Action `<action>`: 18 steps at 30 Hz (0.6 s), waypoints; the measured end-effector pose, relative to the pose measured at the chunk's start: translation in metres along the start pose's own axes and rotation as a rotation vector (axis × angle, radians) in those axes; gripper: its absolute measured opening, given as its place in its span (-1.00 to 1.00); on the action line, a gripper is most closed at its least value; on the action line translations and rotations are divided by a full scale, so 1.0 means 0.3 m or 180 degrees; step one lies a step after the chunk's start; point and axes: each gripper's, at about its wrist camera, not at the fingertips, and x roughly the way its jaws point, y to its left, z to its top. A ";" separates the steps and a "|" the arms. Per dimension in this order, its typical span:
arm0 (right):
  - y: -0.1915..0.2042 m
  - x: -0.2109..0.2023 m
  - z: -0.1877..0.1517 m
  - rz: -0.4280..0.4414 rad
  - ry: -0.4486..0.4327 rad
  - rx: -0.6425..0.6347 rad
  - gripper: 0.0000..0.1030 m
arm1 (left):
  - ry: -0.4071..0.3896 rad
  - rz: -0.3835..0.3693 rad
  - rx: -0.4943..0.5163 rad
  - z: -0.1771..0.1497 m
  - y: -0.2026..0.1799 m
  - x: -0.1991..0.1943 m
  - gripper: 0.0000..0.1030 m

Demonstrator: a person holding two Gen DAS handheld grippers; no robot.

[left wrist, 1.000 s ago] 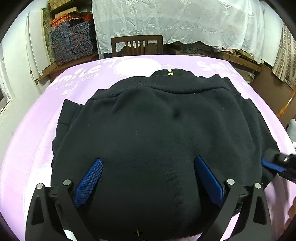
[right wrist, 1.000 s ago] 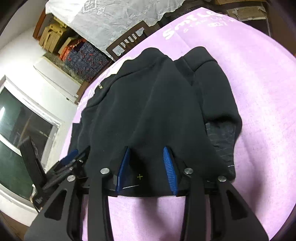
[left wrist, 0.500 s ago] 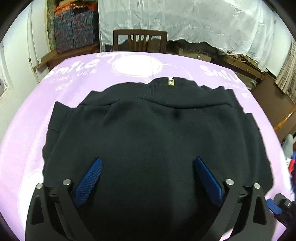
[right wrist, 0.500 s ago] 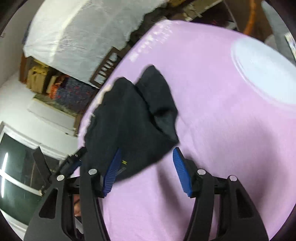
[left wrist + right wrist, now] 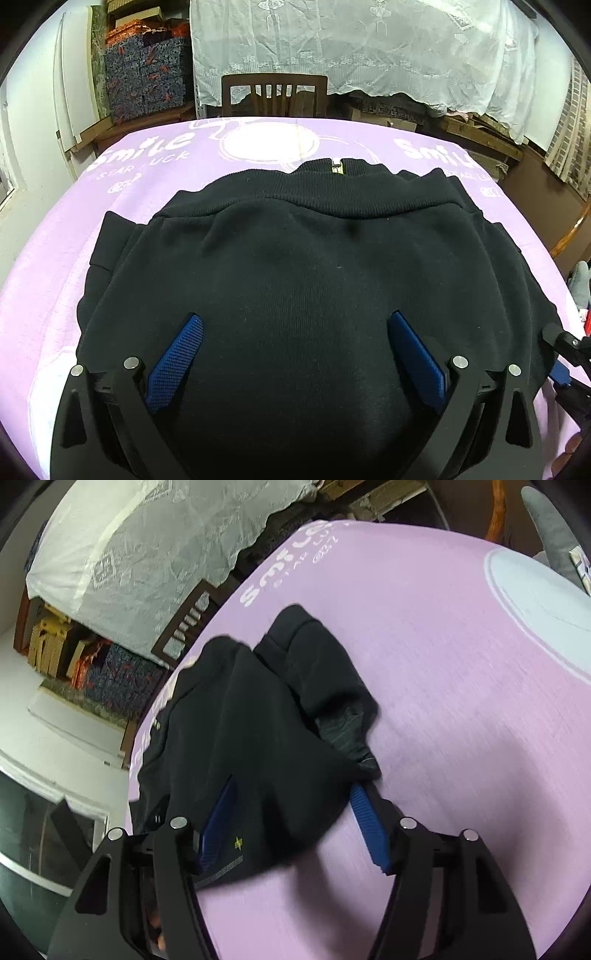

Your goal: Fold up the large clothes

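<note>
1. Left wrist view: the black zip-up sweatshirt [image 5: 314, 266] lies on the purple printed tablecloth [image 5: 48, 258], roughly centred between the table's left and right edges. Its ribbed band runs across the far side, toward the chair [image 5: 274, 94].
2. Left wrist view: the garment is already a compact stack. Layered edges show at its left side, and the zipper end [image 5: 337, 168] shows past the ribbed band.
3. Left wrist view: the left gripper [image 5: 295, 365] hangs over the near part of the stack with its blue pads spread wide. No cloth is pinched between them.
4. Left wrist view: part of the right gripper [image 5: 565, 350] shows at the stack's right edge, close to the near right corner of the table.
5. Right wrist view: the right gripper [image 5: 295, 823] points at the stack's near corner. Its jaws stand apart, with cloth lying between the pads but not pressed by both.
6. Right wrist view: a folded part of the sweatshirt [image 5: 258, 746], probably a sleeve, spreads outward on the right, and a paler lining patch [image 5: 343, 727] is exposed there.
7. Judgement: the main folds appear done. Remaining work is probably tucking that loose right side and squaring the stack.
</note>
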 end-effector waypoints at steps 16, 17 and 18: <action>0.059 0.029 -0.070 -0.0045 0.0074 0.0054 -0.01 | -0.0003 -0.0011 0.0003 0.004 -0.005 0.000 0.93; 0.064 0.036 -0.062 -0.0078 0.0052 0.0042 -0.01 | -0.0003 -0.0010 0.0004 0.003 -0.004 0.000 0.93; 0.066 0.045 -0.047 -0.0117 0.0007 0.0038 -0.04 | -0.0004 -0.0013 0.0002 0.004 -0.006 0.001 0.93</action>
